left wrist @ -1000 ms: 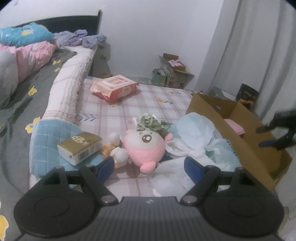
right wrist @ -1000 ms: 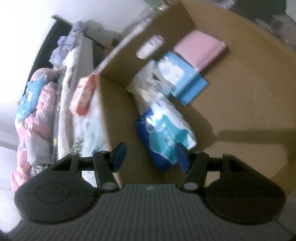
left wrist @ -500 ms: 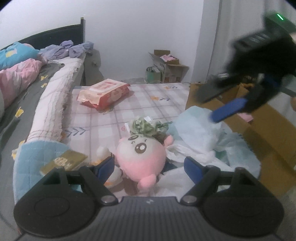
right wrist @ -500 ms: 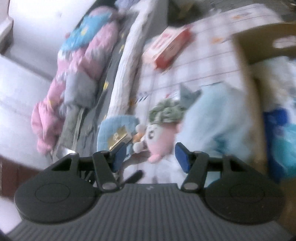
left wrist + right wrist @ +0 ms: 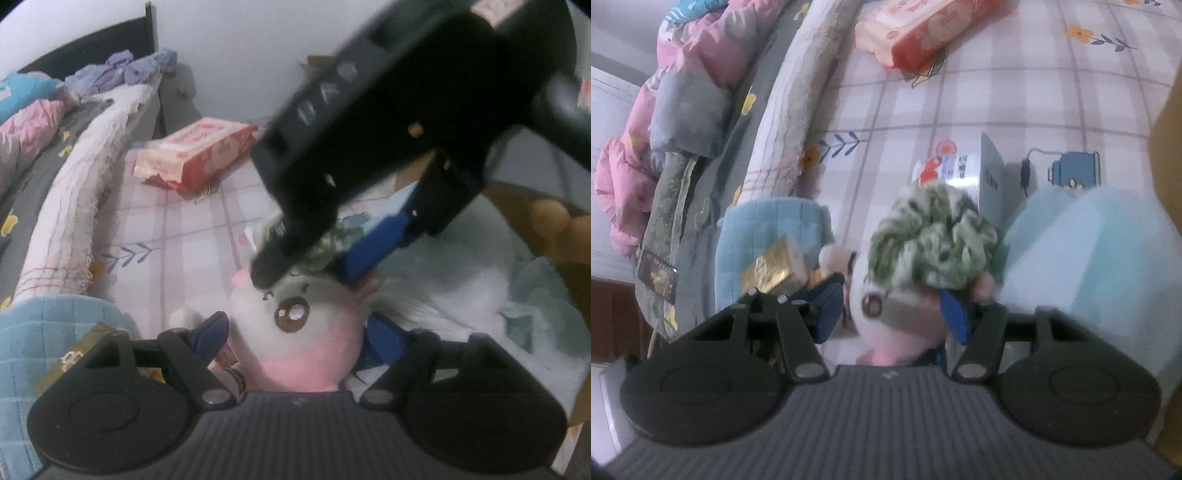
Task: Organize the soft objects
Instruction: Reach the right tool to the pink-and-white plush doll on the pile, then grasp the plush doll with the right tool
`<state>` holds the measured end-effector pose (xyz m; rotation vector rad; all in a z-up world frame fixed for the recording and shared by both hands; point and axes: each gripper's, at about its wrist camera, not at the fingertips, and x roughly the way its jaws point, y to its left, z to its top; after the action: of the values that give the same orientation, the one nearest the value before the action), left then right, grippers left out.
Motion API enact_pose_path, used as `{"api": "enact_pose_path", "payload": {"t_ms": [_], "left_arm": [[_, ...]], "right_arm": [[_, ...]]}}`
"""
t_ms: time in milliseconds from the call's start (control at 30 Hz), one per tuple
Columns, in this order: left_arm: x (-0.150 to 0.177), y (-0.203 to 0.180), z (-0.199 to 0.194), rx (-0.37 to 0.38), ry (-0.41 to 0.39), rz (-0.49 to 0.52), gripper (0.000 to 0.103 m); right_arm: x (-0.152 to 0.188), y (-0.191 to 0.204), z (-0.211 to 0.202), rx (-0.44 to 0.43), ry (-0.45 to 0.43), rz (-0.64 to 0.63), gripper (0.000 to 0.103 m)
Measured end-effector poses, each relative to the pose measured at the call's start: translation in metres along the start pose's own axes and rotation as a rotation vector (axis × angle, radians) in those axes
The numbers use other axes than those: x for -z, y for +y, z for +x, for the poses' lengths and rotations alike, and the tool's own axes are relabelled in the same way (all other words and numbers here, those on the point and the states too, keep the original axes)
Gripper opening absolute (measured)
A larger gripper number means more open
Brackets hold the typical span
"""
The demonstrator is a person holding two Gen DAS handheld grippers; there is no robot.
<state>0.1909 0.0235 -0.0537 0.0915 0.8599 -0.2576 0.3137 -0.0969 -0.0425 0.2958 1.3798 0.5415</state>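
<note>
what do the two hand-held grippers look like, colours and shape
Both match. The left hand-held gripper has a ribbed dark grey body, two black rounded lobes with circular insets, silver pivot screws, and black fingers ending in blue pads. The right hand-held gripper looks the same; seen from outside, its black housing carries pale lettering, too blurred to read.

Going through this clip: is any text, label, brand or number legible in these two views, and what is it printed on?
Nothing can be read for certain.
Right gripper: pale raised marks on its black body, blurred.
Red and pink pack: printing too blurred to read.
Gold box: ornament or characters, unreadable.
Small white tag behind the pink plush toy: coloured print, too small.
</note>
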Motion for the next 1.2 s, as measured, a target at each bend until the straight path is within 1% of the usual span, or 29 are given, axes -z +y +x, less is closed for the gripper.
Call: {"api": "enact_pose_path", "payload": {"t_ms": [33, 67, 133, 267, 333, 533, 600, 700, 767, 900, 1067, 1200], "left_arm": [[0.000, 0.001, 0.002, -0.002, 0.008, -0.011, 0.083], [-0.001, 0.004, 0.004, 0.011, 0.014, -0.032, 0.083], [-0.001, 0.008, 0.005, 0.022, 0.009, -0.057, 0.083], [-0.002, 0.012, 0.005, 0.042, 0.007, -0.072, 0.080], [-0.003, 0.017, 0.004, 0.056, 0.008, -0.100, 0.077], [-0.005, 0.048, 0.005, 0.121, 0.006, -0.286, 0.075], [-0.005, 0.056, 0.003, 0.134, -0.005, -0.327, 0.075], [-0.006, 0.063, 0.001, 0.148, -0.018, -0.373, 0.075], [-0.005, 0.067, 0.001, 0.157, -0.021, -0.399, 0.075], [-0.004, 0.072, 0.002, 0.169, -0.028, -0.433, 0.075], [-0.002, 0.077, 0.001, 0.177, -0.032, -0.461, 0.075], [-0.001, 0.079, 0.001, 0.185, -0.029, -0.473, 0.075]], "right_arm": [[-0.004, 0.000, 0.001, -0.004, -0.013, 0.004, 0.058], [-0.009, -0.002, 0.001, -0.008, -0.031, 0.008, 0.058], [-0.015, -0.009, -0.001, -0.011, -0.057, 0.029, 0.058], [-0.023, -0.021, -0.003, -0.018, -0.060, 0.069, 0.058], [-0.024, -0.021, -0.002, -0.015, -0.063, 0.072, 0.058], [-0.022, -0.024, -0.016, -0.022, -0.098, 0.075, 0.058], [-0.020, -0.024, -0.017, -0.020, -0.099, 0.078, 0.058], [-0.019, -0.026, -0.016, -0.017, -0.094, 0.088, 0.058], [-0.019, -0.027, -0.012, -0.031, -0.087, 0.098, 0.058], [-0.022, -0.025, -0.001, -0.058, -0.069, 0.115, 0.054], [-0.026, -0.023, 0.014, -0.090, -0.035, 0.155, 0.053], [-0.029, -0.026, 0.024, -0.121, -0.007, 0.210, 0.054]]}}
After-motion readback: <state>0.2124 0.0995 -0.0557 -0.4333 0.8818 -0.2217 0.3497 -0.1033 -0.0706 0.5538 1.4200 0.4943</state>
